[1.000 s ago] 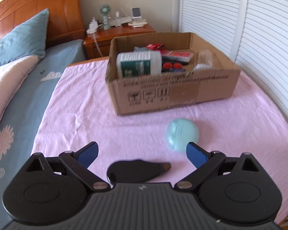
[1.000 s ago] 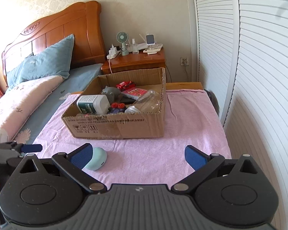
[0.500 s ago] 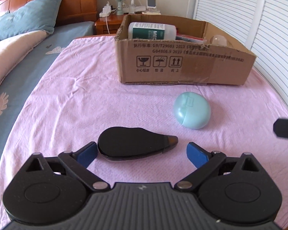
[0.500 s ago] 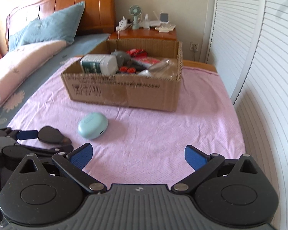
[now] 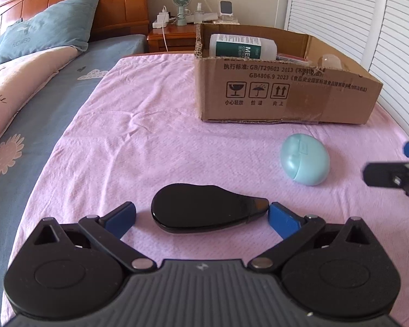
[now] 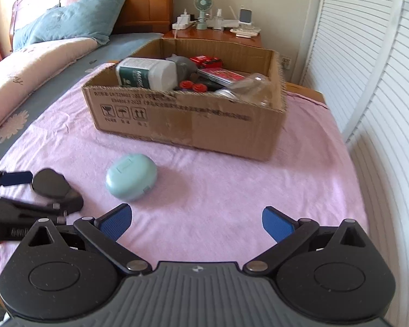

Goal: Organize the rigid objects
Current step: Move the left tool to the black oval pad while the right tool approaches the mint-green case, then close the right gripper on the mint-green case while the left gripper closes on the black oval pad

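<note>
From the left wrist, I see my left tongs (image 5: 201, 216) spread as wide as they go, having just been opening. A flat black paddle (image 5: 204, 212) lies on the pink blanket (image 5: 150, 141) between the blue pads (image 5: 282, 219); the right pad sits just beside its narrow tip, the left pad stands apart from it, and nothing is gripped. A pale blue egg-shaped case (image 5: 304, 163) rests farther off to the right, in front of the cardboard box (image 5: 283, 95).

From the right wrist, my right tongs (image 6: 195, 219) stand wide apart over bare blanket (image 6: 231, 185), holding nothing. The blue case (image 6: 131, 177) lies just ahead of the left pad, untouched. The cardboard box (image 6: 193, 125) behind it holds a white bottle (image 6: 147, 73) and other items.
</note>
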Motion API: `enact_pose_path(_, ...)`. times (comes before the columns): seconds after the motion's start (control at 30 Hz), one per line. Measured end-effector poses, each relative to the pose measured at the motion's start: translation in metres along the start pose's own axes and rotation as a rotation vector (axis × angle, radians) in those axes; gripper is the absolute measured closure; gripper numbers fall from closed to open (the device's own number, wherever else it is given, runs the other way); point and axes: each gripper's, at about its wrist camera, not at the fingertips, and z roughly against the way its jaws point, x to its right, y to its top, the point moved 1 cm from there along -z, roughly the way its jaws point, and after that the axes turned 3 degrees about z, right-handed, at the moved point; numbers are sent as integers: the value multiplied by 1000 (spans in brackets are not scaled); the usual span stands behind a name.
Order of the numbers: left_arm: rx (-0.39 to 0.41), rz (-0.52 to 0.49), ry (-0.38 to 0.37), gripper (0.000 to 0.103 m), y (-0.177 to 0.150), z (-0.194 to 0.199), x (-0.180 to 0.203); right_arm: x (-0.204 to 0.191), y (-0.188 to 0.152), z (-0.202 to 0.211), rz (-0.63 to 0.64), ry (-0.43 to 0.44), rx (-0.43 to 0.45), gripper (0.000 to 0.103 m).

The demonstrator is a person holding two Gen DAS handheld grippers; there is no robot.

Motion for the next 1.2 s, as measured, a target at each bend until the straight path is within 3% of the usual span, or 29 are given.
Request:
enact_pose_path(0.13,2,-8,-8,0,0,0,-3,-13,16,-25,-4,38,-11,0)
enact_pose_path(0.53,11,-19,-21,0,-1,1,-7,-44,32,-67,46,12,-27,0)
enact_pose_path(0.83,14,-22,-25,0,-2,2,-8,-16,10,-58,0,-17,-51,0)
enact_pose_path(1.2,34,-36,-38,1,-3,2,-9,1,-5,-50,-13,-30,-6,0)
